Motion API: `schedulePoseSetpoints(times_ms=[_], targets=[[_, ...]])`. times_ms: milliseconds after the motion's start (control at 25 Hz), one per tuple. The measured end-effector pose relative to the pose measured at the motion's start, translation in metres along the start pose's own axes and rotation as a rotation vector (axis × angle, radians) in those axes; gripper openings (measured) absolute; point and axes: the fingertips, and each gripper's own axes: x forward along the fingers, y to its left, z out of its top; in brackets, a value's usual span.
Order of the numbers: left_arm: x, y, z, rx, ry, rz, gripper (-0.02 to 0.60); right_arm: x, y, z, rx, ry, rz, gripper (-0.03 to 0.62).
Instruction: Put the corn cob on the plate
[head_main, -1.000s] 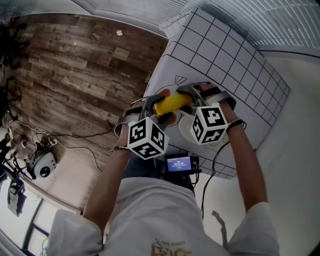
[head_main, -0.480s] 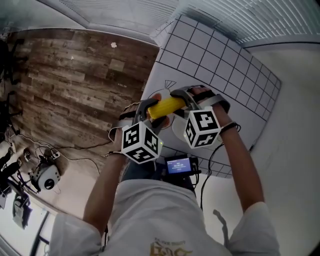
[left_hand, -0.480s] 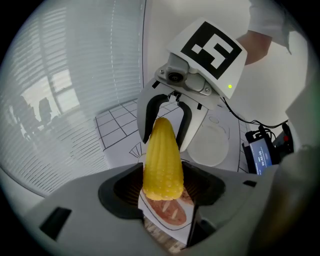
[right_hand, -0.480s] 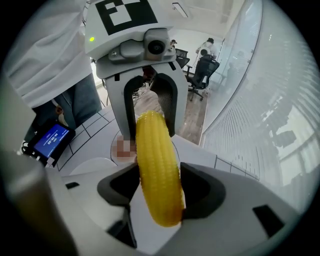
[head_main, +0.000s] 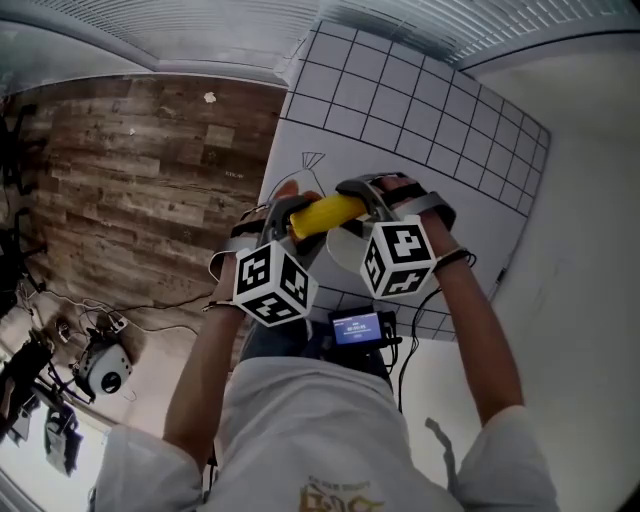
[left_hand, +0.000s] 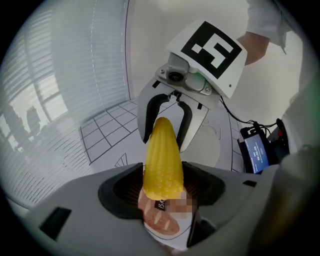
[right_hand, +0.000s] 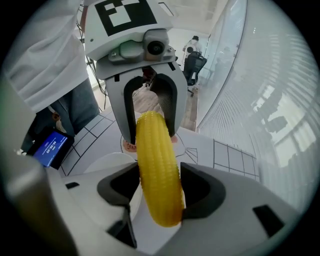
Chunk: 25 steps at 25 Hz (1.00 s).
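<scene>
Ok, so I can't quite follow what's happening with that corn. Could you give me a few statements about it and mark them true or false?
1. The left gripper and the right gripper each clamp one end of the yellow corn cob. True.
2. The cob lies flat on the round white plate. False: it is held up in the air, off the plate.
3. A white sheet with black grid lines lies under the plate. True.
4. The small blue-screened device sits at the sheet's far edge. False: it is at the near edge.
5. The floor is grey carpet. False: it is brown wood planks.
</scene>
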Motion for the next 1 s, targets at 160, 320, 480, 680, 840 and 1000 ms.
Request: schedulePoseSetpoints(times_ms=[160,320,480,680,840,1000], targets=[[0.004,-0.006,0.008,0.043,0.007,-0.019,0.25,-0.006,0.005,-0.009,0.039,0.008,-0.024,0.262],[0.008,-0.014,0.016,0.084,0.008,-0.04,0.25,-0.012,0.011,-0.017,0.082,0.014,-0.044,0.262],[0.012,-0.024,0.021,0.123,0.013,-0.069,0.25,-0.017,0.02,-0.026,0.126,0.022,-0.065,0.262],[0.019,-0.038,0.028,0.187,0.026,-0.115,0.25,-0.022,0.034,-0.037,0.212,0.028,-0.086,0.262],[0.025,-0.049,0.028,0.226,0.045,-0.16,0.249,-0.023,0.045,-0.044,0.264,0.04,-0.103,0.262],[0.03,-0.062,0.026,0.256,0.069,-0.219,0.25,-0.024,0.06,-0.048,0.315,0.051,-0.107,0.262]])
